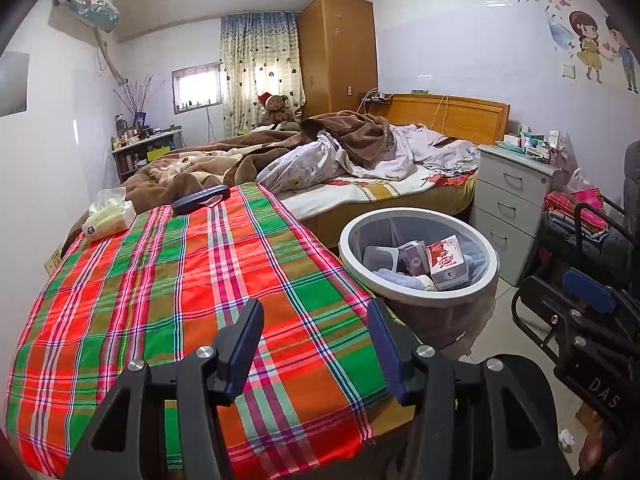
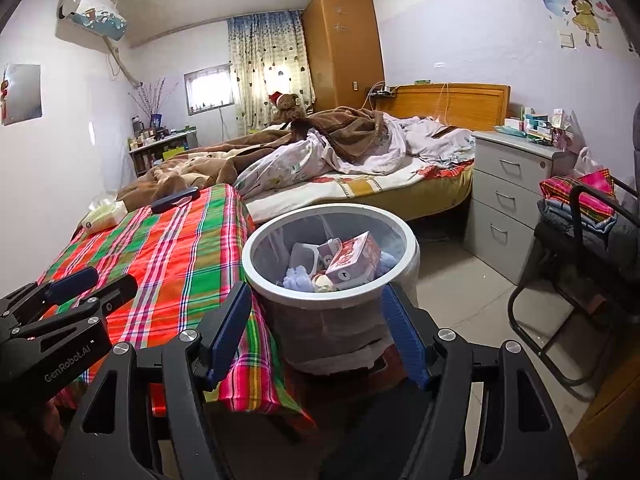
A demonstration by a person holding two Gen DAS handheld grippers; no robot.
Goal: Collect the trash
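Both tools were empty w/ jaws apart: the left gripper (image 1: 316, 344) hung over the plaid cloth (image 1: 168, 280) and the right gripper (image 2: 316, 332) faced the trash bin (image 2: 328, 272). The bin stood on the floor just beside the table, a round gray tub w/ a smooth white rim, already holding a red-and-white carton (image 2: 352, 260), a purple carton (image 1: 414, 258), a gray plastic tub (image 2: 304, 256) & some soft crumpled bits. The cloth looked bare of trash, so the job seemed almost done. Next move prob. meant looking for leftovers, maybe the small white scrap (image 1: 566, 438) on the tile floor. The soft tissue pack (image 1: 108, 220) & dark flat case (image 1: 200, 199) didn't look like trash.
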